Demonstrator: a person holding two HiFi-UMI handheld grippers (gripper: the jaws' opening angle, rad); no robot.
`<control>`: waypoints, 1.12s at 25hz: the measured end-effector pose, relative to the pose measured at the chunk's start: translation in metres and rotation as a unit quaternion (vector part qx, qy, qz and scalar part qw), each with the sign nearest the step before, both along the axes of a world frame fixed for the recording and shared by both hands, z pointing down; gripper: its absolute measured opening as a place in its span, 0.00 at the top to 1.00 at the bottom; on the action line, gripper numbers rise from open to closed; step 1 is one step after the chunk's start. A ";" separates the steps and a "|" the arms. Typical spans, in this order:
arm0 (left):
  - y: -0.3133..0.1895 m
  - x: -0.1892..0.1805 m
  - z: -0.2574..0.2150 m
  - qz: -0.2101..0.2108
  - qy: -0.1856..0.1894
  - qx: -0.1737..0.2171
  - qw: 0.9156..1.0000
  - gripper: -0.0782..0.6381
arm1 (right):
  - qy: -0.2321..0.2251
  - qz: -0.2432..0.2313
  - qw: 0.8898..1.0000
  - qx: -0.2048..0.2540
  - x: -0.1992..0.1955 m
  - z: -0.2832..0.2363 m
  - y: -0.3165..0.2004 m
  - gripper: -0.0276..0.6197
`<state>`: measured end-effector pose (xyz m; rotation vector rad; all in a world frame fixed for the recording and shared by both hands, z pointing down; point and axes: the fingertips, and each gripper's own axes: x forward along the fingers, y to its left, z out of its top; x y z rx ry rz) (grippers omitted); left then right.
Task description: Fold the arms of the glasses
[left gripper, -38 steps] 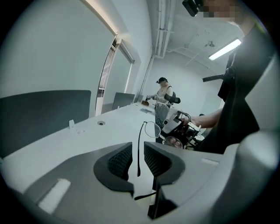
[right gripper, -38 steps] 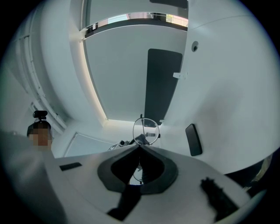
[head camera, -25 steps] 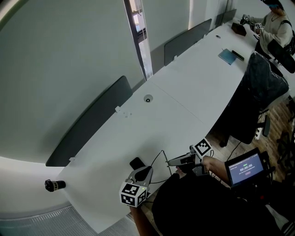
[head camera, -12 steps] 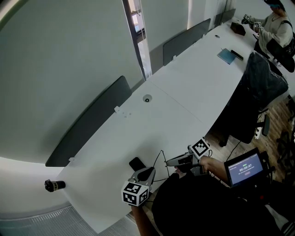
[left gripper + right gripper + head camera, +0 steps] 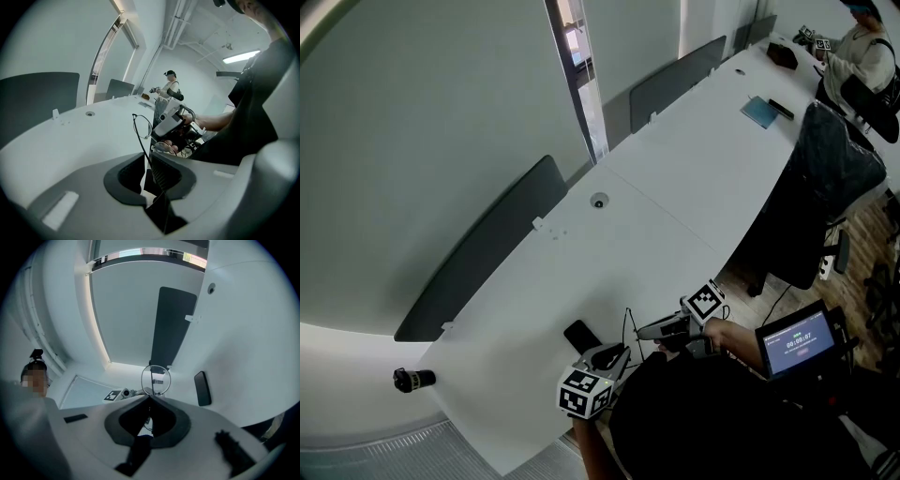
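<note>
Thin wire-rimmed glasses [image 5: 628, 326] hang between my two grippers above the near edge of the white table [image 5: 656, 187]. My right gripper [image 5: 643, 330] is shut on the frame by one round lens [image 5: 156, 379], which stands just above its closed jaws [image 5: 150, 398]. My left gripper [image 5: 622, 352] points down and to the right. Its jaws [image 5: 149, 165] are opening, with one thin arm of the glasses [image 5: 140, 140] running through the narrow gap between them. The other lens [image 5: 143, 127] shows beyond the left jaws.
A flat black case [image 5: 581, 335] lies on the table just left of the grippers. Dark partition panels [image 5: 483, 248] line the far edge. An office chair [image 5: 825, 178] and a small screen [image 5: 797, 342] stand at the right. Another person [image 5: 858, 47] works at the far end.
My left gripper has shifted right and slightly down, closer to the right gripper, and its jaws have parted a little. The right gripper has kept still with the glasses.
</note>
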<state>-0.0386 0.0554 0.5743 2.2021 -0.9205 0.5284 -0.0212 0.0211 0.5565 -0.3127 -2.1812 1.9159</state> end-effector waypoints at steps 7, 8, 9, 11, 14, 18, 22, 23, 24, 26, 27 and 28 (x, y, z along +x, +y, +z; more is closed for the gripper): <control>0.006 -0.001 0.008 0.022 -0.056 0.005 0.998 0.81 | 0.009 -0.010 1.000 0.007 0.000 0.004 0.005 0.94; 0.007 -0.003 0.011 0.027 -0.075 0.008 0.997 0.80 | 0.010 -0.011 1.000 0.006 0.000 0.005 0.006 0.94; 0.009 -0.004 0.012 0.030 -0.086 0.010 0.996 0.80 | 0.007 -0.011 1.000 0.000 0.000 0.004 0.007 0.94; 0.008 -0.005 0.008 0.024 -0.083 0.018 0.996 0.80 | -0.004 -0.005 1.000 -0.012 0.000 0.003 0.006 0.94; 0.007 -0.011 0.000 0.005 -0.072 0.034 0.997 0.79 | -0.002 -0.004 1.000 -0.009 0.002 0.003 0.003 0.94; 0.007 -0.023 -0.012 -0.008 -0.072 0.042 0.996 0.78 | 0.002 0.000 1.000 -0.004 0.005 0.005 0.000 0.94; 0.007 -0.042 -0.020 -0.026 -0.112 0.048 0.992 0.79 | -0.008 0.003 1.000 0.004 0.003 0.002 -0.002 0.94; 0.005 -0.046 -0.022 -0.035 -0.119 0.052 0.991 0.80 | -0.010 0.002 1.000 0.007 0.003 0.001 -0.002 0.94; 0.003 -0.051 -0.023 -0.042 -0.127 0.054 0.990 0.82 | -0.011 0.000 1.000 0.010 0.002 0.000 -0.001 0.94; 0.002 -0.057 -0.023 -0.040 -0.154 0.053 0.986 0.86 | -0.011 -0.005 1.000 0.010 0.000 -0.001 0.002 0.94; 0.003 -0.058 -0.021 -0.033 -0.170 0.051 0.984 0.88 | -0.011 -0.006 1.000 0.007 -0.001 -0.001 0.003 0.94; 0.004 -0.056 -0.019 -0.023 -0.185 0.046 0.981 0.88 | -0.013 -0.007 1.000 0.005 -0.002 -0.002 0.005 0.94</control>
